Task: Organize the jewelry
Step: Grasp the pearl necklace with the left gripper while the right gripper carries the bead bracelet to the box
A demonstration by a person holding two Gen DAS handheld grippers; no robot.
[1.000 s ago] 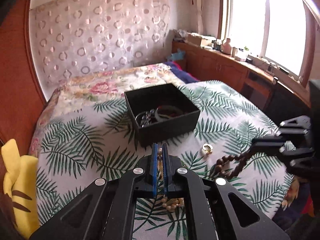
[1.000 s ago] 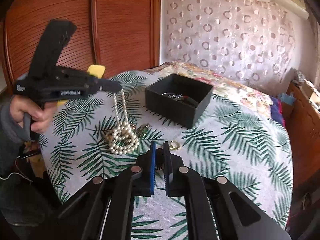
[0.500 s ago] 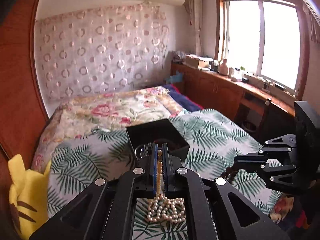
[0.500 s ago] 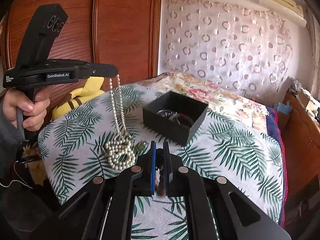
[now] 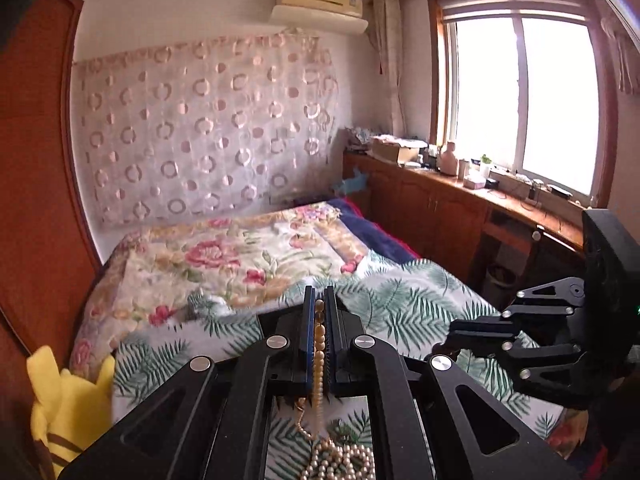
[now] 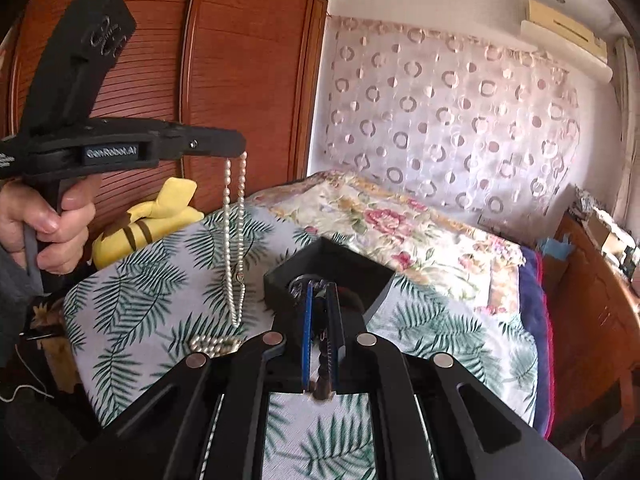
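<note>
My left gripper (image 5: 319, 300) is shut on a pearl necklace (image 5: 319, 352), lifted high over the bed. In the right wrist view the left gripper (image 6: 240, 148) holds the pearl necklace (image 6: 234, 240) hanging down, its lower end coiled on the leaf-print cover. My right gripper (image 6: 320, 288) is shut on a dark brown bead bracelet (image 6: 320, 376) that hangs between the fingers. It shows at the right of the left wrist view (image 5: 444, 338). The black jewelry box (image 6: 332, 268) stands just beyond my right fingertips, with jewelry inside. In the left wrist view the box is hidden behind my fingers.
A leaf-print cover (image 6: 144, 296) lies over the bed, with a floral quilt (image 6: 392, 220) behind. A yellow plush toy (image 6: 148, 224) lies by the wooden wardrobe (image 6: 240, 72). A wooden cabinet (image 5: 460, 208) under the window carries small items.
Both grippers have risen. The pearl necklace is lifted further, most of it now off the cover. The brown bead bracelet has left the cover in the right gripper.
</note>
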